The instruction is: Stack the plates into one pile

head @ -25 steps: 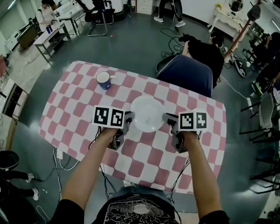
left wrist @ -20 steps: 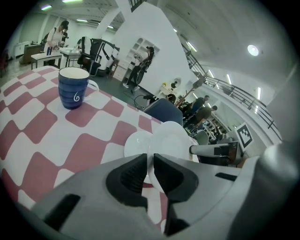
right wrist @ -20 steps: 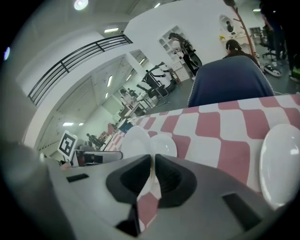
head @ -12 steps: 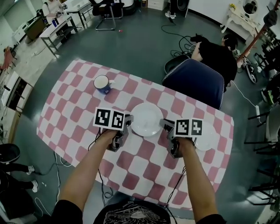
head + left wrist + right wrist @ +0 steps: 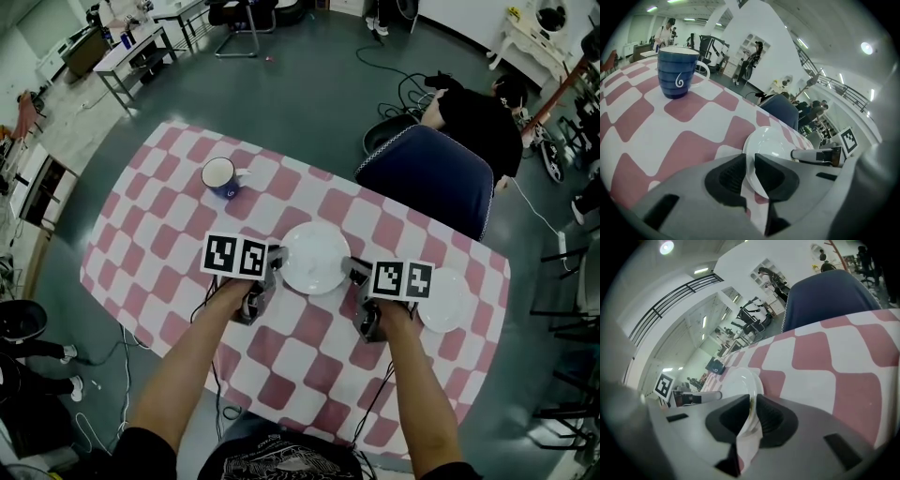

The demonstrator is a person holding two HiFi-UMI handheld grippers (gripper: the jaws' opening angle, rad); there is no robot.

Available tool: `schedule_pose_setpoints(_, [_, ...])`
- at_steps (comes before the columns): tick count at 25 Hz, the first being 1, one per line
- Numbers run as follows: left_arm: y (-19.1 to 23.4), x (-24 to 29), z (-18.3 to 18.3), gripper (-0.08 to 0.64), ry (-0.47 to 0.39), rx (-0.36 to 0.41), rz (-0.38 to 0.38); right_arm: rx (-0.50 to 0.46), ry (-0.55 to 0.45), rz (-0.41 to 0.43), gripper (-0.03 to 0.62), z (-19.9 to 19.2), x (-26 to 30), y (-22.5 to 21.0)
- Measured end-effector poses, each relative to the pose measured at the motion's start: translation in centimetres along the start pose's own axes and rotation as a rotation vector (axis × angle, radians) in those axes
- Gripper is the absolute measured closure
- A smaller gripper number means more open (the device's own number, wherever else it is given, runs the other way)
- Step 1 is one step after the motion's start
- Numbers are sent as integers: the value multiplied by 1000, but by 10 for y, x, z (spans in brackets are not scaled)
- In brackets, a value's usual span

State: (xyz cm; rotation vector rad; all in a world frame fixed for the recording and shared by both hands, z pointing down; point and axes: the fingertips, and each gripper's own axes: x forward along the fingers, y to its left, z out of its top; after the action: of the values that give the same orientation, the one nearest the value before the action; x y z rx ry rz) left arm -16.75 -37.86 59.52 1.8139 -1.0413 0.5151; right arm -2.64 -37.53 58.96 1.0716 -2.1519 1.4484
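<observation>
A white plate (image 5: 315, 258) lies low over the checked table (image 5: 159, 225), held between my two grippers. My left gripper (image 5: 275, 261) has the plate's left rim between its pads. My right gripper (image 5: 354, 272) has the right rim. In the left gripper view the plate (image 5: 771, 143) runs into the narrow gap of the jaws (image 5: 750, 161). The right gripper view shows the plate (image 5: 738, 380) edge-on between the pads (image 5: 752, 404). Both pairs of jaws have just been opening slightly, with the rim still between them. A second white plate (image 5: 442, 300) rests on the table to the right of my right gripper.
A blue mug (image 5: 221, 176) stands on the table at the far left, also in the left gripper view (image 5: 677, 70). A dark blue chair (image 5: 427, 178) is pushed up to the far side. Cables hang off the near table edge.
Both grippers have come down with the plate, which now sits lower over the table. The second plate at the right has come into view.
</observation>
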Motion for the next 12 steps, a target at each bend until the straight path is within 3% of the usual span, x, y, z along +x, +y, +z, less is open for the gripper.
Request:
schedule_pose_setpoints(4, [1, -1, 0, 495, -5, 10, 5, -20, -7, 4, 538, 1, 1, 2])
schedule_pose_setpoints(8, [0, -1, 0, 492, -9, 23, 10, -46, -7, -2, 484, 0, 1, 7])
schedule_pose_setpoints(12, [-1, -4, 1, 426, -13, 61, 26, -73, -17, -38, 452, -2, -2, 6])
